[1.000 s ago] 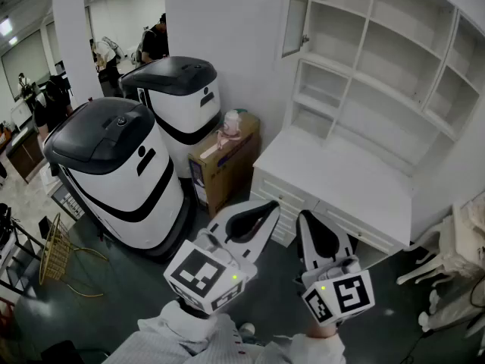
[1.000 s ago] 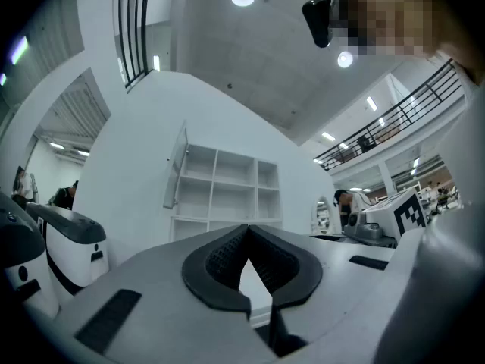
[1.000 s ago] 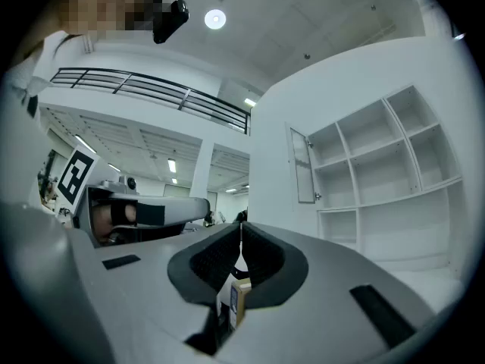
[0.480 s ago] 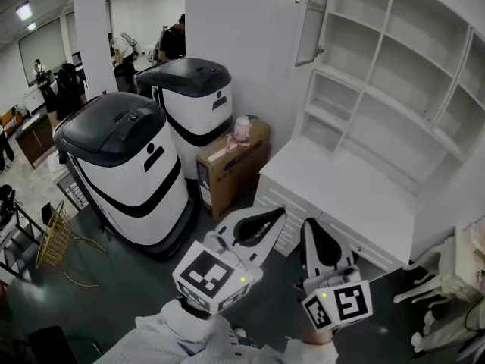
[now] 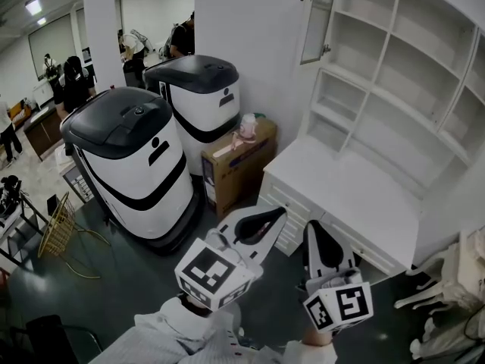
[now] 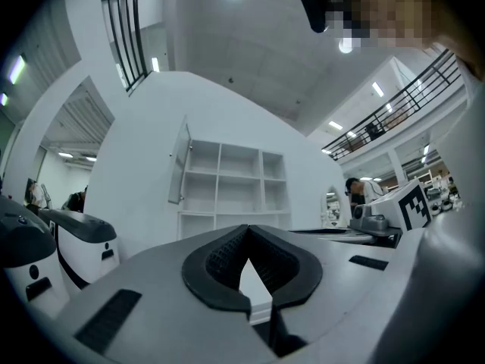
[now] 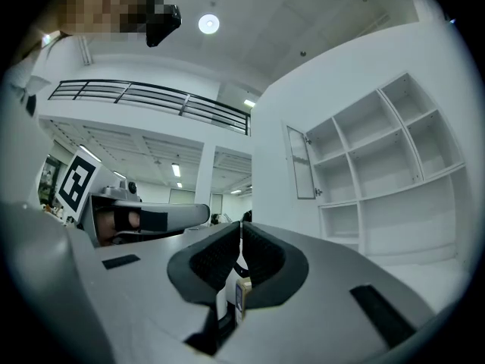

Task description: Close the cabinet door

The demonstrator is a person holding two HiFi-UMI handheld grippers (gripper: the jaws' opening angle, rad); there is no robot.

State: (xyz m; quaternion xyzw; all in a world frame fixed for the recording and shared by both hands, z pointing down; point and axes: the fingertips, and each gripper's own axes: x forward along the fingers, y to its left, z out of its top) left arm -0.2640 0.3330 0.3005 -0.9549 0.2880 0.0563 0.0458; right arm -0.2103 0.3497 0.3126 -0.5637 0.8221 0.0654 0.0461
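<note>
The tall white cabinet has open shelves. Its narrow glazed door stands swung open at the upper left corner, hinged out toward the wall. In the left gripper view the door is far ahead, left of the shelves. In the right gripper view the door is also far ahead. My left gripper and right gripper are side by side, low in front of the counter and well short of the door. Both are shut with nothing between the jaws.
A white counter with drawers juts out under the shelves. A cardboard box and two large white-and-black machines stand to its left. A wire basket sits on the floor, a white chair at right. People stand in the far background.
The head view has shifted, so the cabinet and machines sit further right in the picture. Both grippers have eased slightly forward and down, still shut and side by side.
</note>
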